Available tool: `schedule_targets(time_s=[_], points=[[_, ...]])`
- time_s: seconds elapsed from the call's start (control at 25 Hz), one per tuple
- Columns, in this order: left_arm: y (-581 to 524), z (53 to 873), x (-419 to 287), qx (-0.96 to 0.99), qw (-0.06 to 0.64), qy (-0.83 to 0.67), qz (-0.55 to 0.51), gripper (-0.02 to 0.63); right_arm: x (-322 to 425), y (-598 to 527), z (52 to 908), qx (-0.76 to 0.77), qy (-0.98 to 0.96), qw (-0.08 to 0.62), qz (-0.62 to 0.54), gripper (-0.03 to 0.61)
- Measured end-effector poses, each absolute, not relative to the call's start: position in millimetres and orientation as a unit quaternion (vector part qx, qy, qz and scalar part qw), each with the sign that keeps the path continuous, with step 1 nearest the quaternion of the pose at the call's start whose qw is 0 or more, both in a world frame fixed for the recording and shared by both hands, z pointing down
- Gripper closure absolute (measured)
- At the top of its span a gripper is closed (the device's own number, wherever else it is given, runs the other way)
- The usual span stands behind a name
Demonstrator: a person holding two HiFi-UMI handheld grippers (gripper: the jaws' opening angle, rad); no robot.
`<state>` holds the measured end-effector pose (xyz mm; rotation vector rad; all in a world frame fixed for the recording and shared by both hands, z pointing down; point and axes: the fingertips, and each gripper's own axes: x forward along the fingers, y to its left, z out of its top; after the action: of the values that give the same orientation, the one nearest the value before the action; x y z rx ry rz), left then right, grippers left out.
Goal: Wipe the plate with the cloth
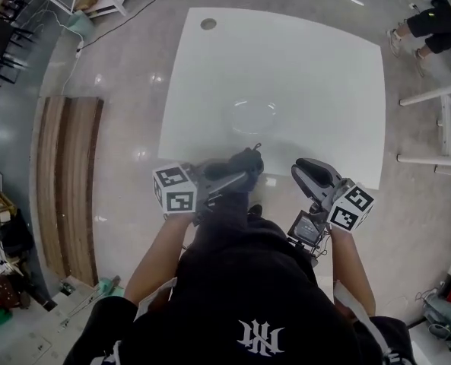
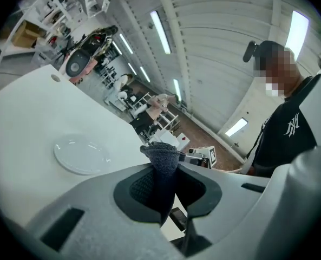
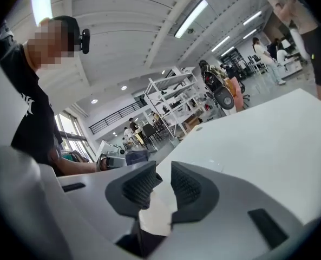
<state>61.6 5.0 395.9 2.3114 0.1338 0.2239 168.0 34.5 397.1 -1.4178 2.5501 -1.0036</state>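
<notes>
One white table (image 1: 301,67), with one round hole (image 1: 208,23) near a far corner. One clear plate (image 1: 253,116). One dark cloth (image 2: 163,169). Two grippers: left gripper (image 1: 248,162) and right gripper (image 1: 309,169). Two marker cubes, one to each gripper: left cube (image 1: 174,188), right cube (image 1: 352,206). One person in a black shirt (image 1: 240,295), with two bare forearms. One long wooden bench (image 1: 69,181) on the floor at left. One white chair frame (image 1: 446,128) at right. At least one bystander (image 1: 430,21) past the far right corner; full number hard to tell.
</notes>
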Motion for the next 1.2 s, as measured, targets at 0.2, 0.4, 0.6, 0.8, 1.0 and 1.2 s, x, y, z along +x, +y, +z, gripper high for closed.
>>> schedule_targets(time_s=[0.2,0.4,0.6,0.8,1.0,1.2], points=[[-57.3,417.3,92.2,0.899,0.422,0.061,0.097,0.563,187.8,-38.1,425.4,-0.467,0.803,0.016,-0.369,0.512],[-105.3,449.7,130.4,0.882,0.459,0.01,0.106,0.563,214.9,-85.9,471.4,-0.448,0.786,-0.034,-0.424,0.512],[-129.0,493.5,159.0,0.856,0.496,-0.041,0.137,0.563,221.8,-118.2,544.7,-0.396,0.745,-0.078,-0.53,0.511],[-137.5,516.4,163.3,0.843,0.507,-0.085,0.156,0.563,210.6,-129.4,575.1,-0.361,0.72,-0.114,-0.581,0.511],[-137.2,535.9,166.5,0.839,0.495,-0.099,0.204,0.563,199.9,-131.9,588.0,-0.339,0.701,-0.135,-0.613,0.505],[-138.3,546.2,170.8,0.847,0.448,-0.111,0.266,0.563,197.1,-126.2,592.2,-0.332,0.689,-0.142,-0.628,0.511]])
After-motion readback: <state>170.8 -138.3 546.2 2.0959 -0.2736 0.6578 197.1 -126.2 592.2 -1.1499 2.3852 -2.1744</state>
